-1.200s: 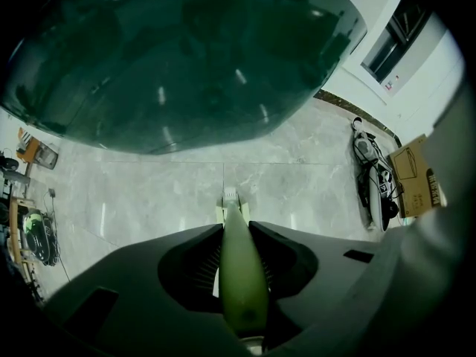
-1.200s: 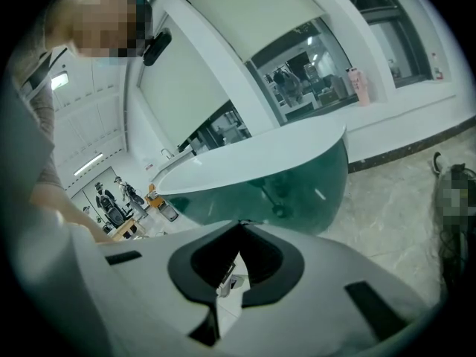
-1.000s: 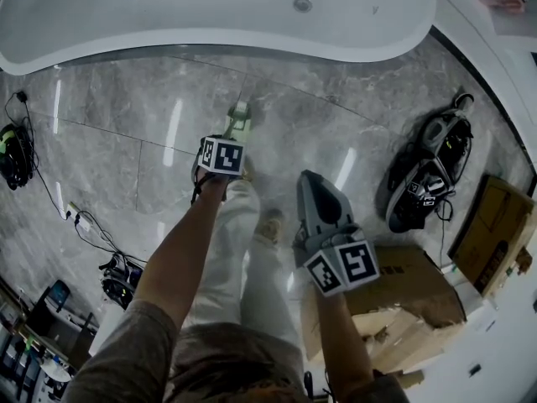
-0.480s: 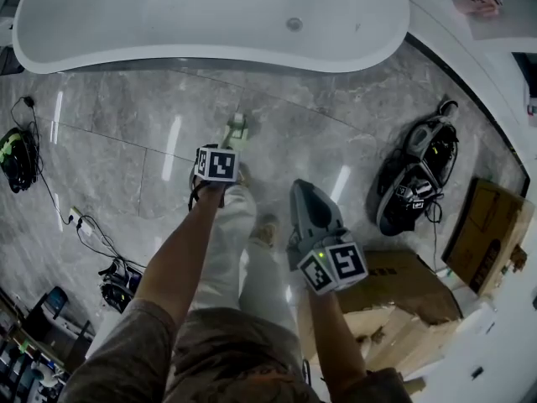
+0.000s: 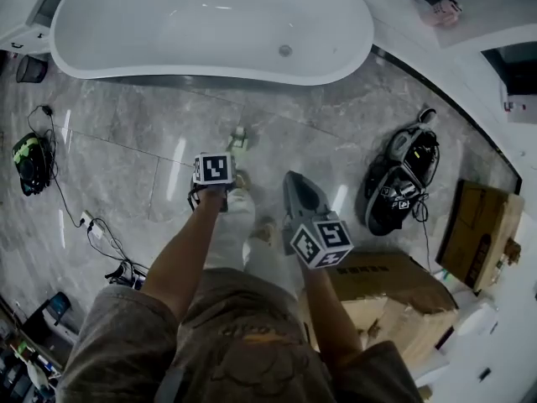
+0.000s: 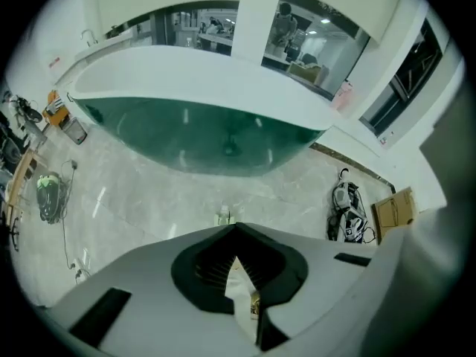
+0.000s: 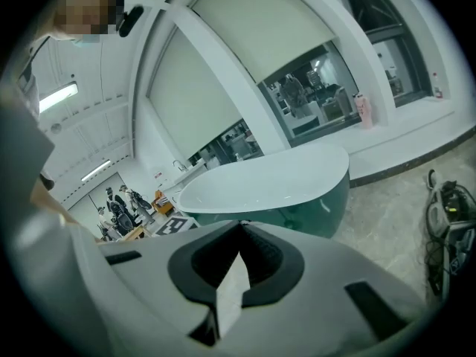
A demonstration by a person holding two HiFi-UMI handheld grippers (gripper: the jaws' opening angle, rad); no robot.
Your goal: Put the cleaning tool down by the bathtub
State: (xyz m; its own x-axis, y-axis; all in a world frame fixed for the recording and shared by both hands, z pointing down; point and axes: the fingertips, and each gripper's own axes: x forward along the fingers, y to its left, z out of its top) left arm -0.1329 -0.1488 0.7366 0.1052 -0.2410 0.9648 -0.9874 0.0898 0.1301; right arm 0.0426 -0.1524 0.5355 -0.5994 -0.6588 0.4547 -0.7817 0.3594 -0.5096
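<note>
The cleaning tool point(image 5: 239, 136), a small pale green and white piece, lies on the grey marble floor a short way in front of the white bathtub point(image 5: 210, 25). My left gripper point(image 5: 215, 171) hangs just behind the tool and apart from it, its jaws hidden under its marker cube. In the left gripper view the jaws are shut point(image 6: 238, 230) with nothing between them, and the tool point(image 6: 224, 216) shows on the floor beyond them, below the tub point(image 6: 201, 117). My right gripper point(image 5: 291, 181) is beside it, shut and empty point(image 7: 239, 227), with the tub point(image 7: 268, 184) ahead.
A black and grey machine with cords point(image 5: 401, 179) lies on the floor at the right. Cardboard boxes point(image 5: 388, 290) point(image 5: 484, 232) stand at the lower right. Cables and dark gear point(image 5: 32, 163) point(image 5: 99, 232) sit at the left. The person's white trouser legs point(image 5: 237, 232) are below the grippers.
The head view has pulled back, so the tub looks smaller and farther. Both grippers have drifted slightly lower in the picture. The tool stays on the floor.
</note>
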